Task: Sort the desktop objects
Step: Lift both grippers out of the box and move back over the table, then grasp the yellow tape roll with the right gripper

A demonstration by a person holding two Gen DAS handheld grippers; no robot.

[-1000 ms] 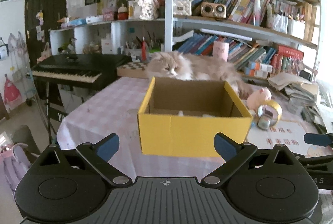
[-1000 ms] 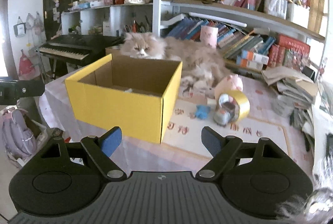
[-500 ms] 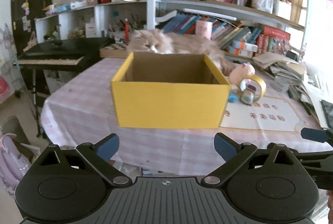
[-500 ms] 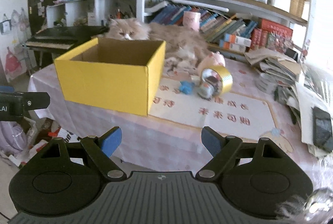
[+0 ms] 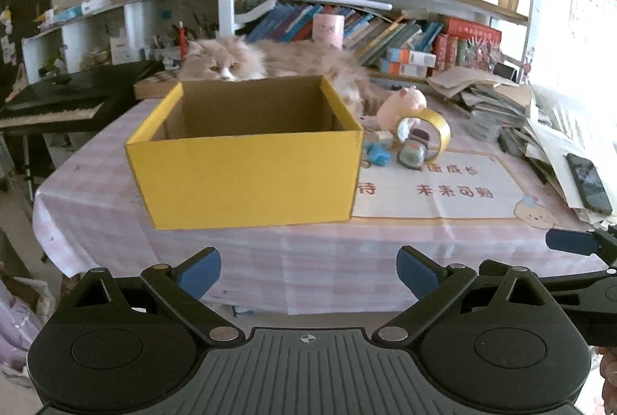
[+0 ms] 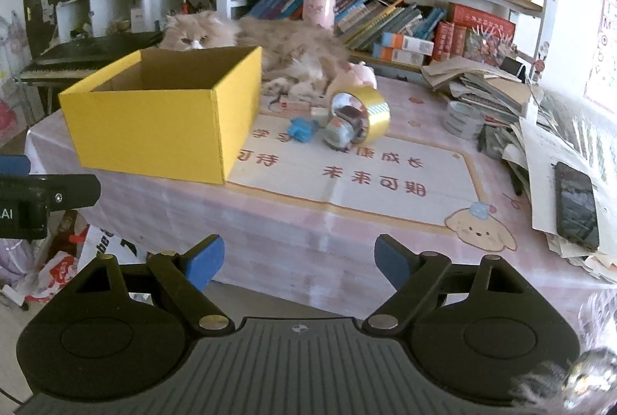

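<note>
I held both tools short of the table edge — my left gripper (image 5: 308, 272) and right gripper (image 6: 299, 258) each spread wide, nothing between the jaws. I judged sorting had barely begun: the next move called for reaching past the yellow box (image 6: 166, 122) to the clutter beside it — a blue toy (image 6: 302, 130), a small car (image 6: 339, 133) leaning in a gold tape roll (image 6: 370, 108), a pink pig (image 5: 403, 104) behind.

Paper mat (image 6: 385, 179) reading 未来可期, other print illegible
</note>
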